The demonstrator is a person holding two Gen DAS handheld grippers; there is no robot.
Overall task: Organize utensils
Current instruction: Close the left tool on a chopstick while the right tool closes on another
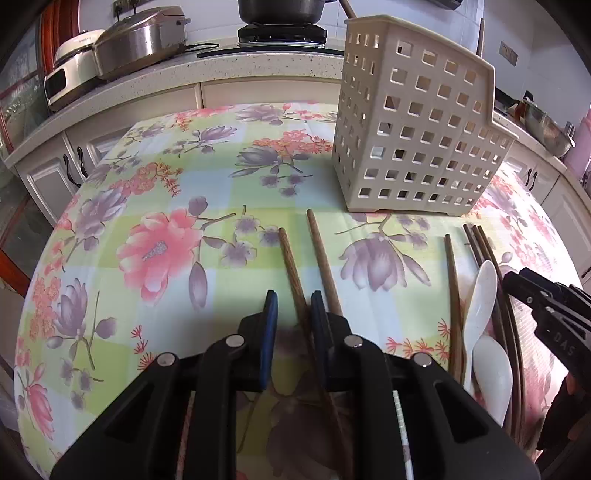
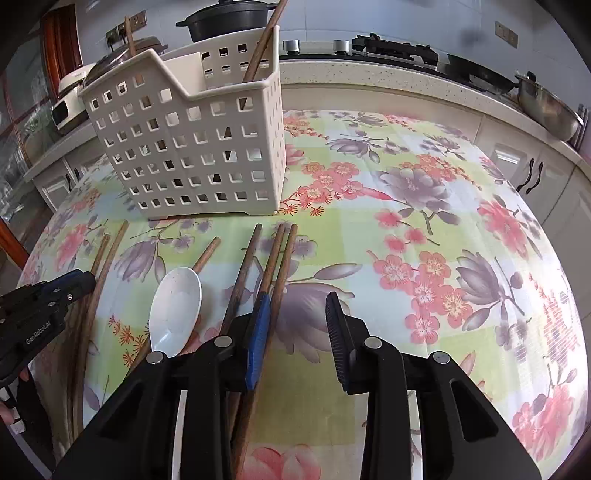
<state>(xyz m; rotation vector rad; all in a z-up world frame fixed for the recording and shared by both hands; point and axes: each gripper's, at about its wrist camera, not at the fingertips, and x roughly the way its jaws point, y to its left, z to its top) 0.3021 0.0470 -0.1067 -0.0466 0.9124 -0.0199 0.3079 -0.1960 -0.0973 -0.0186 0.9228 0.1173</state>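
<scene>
A beige perforated utensil holder (image 1: 417, 122) stands on the floral table; in the right wrist view the holder (image 2: 192, 147) holds two wooden chopsticks (image 2: 258, 55). Loose wooden chopsticks lie in front of it. My left gripper (image 1: 291, 299) is open low over the table, with one chopstick (image 1: 293, 277) between its jaws and another chopstick (image 1: 325, 258) just right of them. Two white spoons (image 1: 480, 295) lie to the right among more chopsticks. My right gripper (image 2: 297, 301) is open; a chopstick (image 2: 282, 273) lies just inside its left jaw. A white spoon (image 2: 175, 310) lies to its left.
The floral tablecloth (image 2: 424, 240) covers the table. Behind it runs a kitchen counter (image 1: 221, 70) with a rice cooker (image 1: 140, 40), a stove with a black pot (image 2: 225, 20) and a metal bowl (image 2: 546, 107). Cabinet doors stand below the counter.
</scene>
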